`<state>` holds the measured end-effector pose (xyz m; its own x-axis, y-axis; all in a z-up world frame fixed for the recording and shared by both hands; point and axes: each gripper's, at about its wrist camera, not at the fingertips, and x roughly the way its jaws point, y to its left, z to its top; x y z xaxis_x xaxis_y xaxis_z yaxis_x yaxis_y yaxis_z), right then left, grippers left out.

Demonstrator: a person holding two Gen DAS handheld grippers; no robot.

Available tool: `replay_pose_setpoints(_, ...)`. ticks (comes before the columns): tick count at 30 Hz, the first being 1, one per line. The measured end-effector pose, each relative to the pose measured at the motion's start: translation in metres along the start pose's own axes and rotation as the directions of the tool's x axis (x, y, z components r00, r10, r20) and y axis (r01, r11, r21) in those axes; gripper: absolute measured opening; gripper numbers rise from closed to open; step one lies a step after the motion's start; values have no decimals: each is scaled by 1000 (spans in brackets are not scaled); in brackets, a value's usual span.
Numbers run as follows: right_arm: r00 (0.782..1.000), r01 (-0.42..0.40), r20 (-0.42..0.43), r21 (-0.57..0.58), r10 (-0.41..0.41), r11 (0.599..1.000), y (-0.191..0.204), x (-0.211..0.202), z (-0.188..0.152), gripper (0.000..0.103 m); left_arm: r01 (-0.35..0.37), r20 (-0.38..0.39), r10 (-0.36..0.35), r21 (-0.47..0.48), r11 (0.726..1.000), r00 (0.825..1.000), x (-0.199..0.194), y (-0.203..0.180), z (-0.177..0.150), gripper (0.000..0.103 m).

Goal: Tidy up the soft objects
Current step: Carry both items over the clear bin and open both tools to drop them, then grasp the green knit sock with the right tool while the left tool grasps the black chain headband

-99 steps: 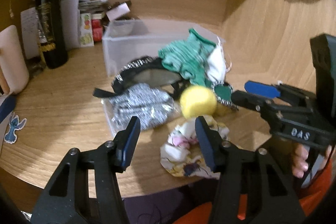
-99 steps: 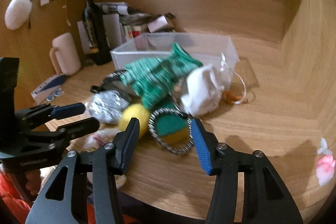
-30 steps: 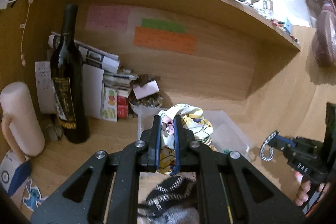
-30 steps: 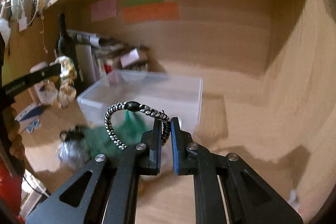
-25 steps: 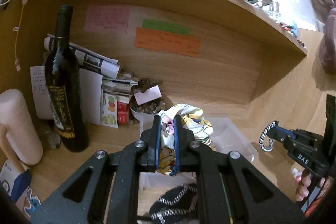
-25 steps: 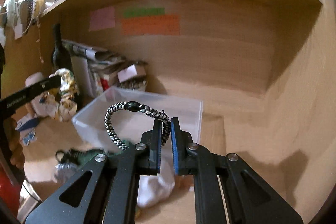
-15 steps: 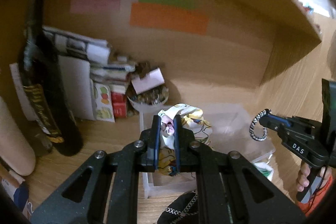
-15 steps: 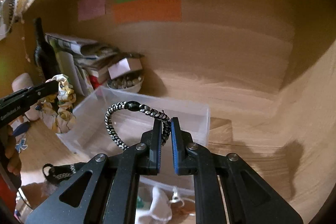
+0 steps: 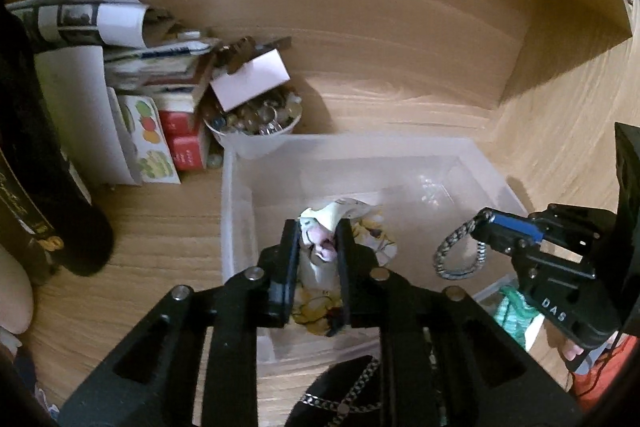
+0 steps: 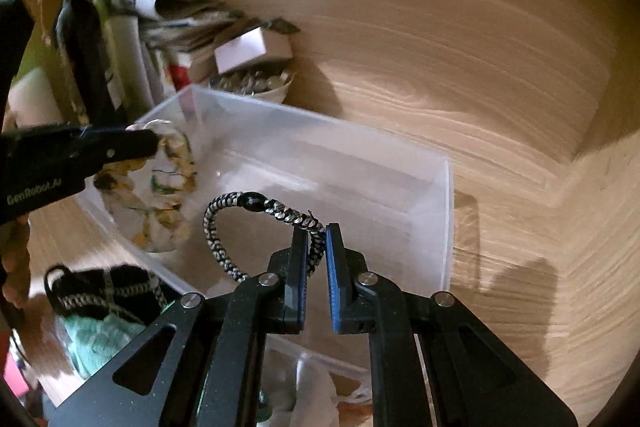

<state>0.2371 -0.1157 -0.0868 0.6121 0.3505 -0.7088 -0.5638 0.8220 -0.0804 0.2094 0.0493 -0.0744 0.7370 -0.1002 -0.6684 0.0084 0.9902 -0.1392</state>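
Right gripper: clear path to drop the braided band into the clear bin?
Probably yes. The right gripper, shut on the braided band, hangs over the open-topped clear bin. The left gripper holds the floral cloth toward the other end.

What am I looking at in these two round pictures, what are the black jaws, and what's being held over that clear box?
There is no robot: a person holds a hand-held gripper in each hand, each with a fisheye camera looking along its jaws.

Left view: the left gripper is shut on a floral cloth above the clear plastic bin.

Right view: the right gripper pinches a braided black-and-white hair tie over the same bin.

On the wooden desk stand a dark bottle and a bowl of coins; green fabric lies in front of the bin.
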Motion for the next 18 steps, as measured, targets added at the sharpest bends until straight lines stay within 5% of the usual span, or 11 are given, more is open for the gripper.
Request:
replay_pose_setpoints(4, 1000, -4, -13, -26, 4, 1000, 2, -4, -2, 17, -5, -1, 5, 9, 1000, 1000, -1, -4, -1, 33)
replay_pose_setpoints(8, 1000, 4, 7, -26, -4, 1000, 0, -10, -4, 49, -11, 37, 10, 19, 1000, 999, -12, -8, -2, 49)
replay_pose_setpoints(13, 998, -19, 57, 12, 18, 1000, -5, -31, -3, 54, -26, 108, 22, 36, 999, 994, -37, -13, -1, 61)
replay_pose_setpoints(18, 988, -49, 148, 58, 40, 997, -5, -62, 1, 73, -52, 202, 40, 53, 997, 978, -72, -19, -5, 83)
